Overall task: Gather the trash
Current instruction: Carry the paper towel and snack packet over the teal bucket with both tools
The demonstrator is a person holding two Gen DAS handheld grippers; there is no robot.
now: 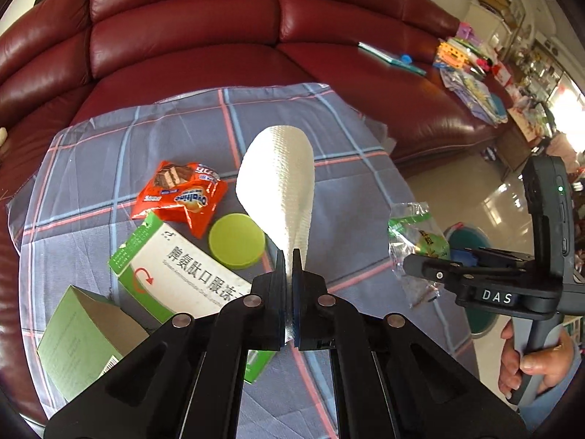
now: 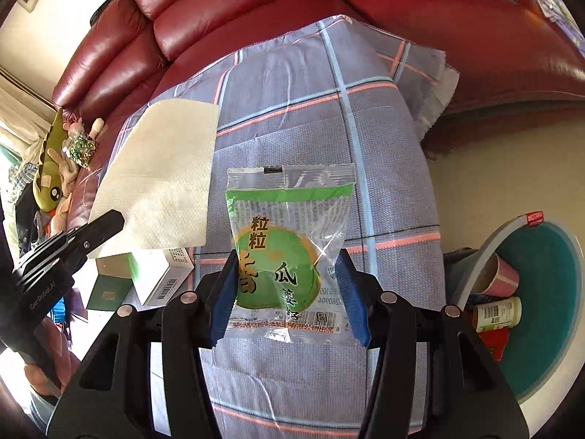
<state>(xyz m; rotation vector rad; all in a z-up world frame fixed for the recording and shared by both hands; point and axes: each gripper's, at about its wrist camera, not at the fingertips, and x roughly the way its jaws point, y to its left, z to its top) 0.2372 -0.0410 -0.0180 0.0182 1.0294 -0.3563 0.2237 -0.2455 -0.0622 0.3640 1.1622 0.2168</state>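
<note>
The left claw point(image 1: 291, 259) is pinched tight on a white paper towel point(image 1: 279, 186), holding it up in the air. The right claw point(image 2: 289, 285) squeezes a clear and green snack bag point(image 2: 289, 241) between its blue pads point(image 2: 221, 296). Under them, a checked cloth point(image 1: 329, 139) holds a green lid point(image 1: 237, 240), a white and green box point(image 1: 175, 270) and an orange wrapper point(image 1: 179, 192). Behind is a red sofa point(image 1: 219, 18).

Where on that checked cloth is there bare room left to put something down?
The far half of the blue-grey checked cloth, between the orange snack wrapper and the red leather sofa back, lies bare. The near left is crowded: round green lid, white-and-green medicine box and open green carton sit close together.
</note>
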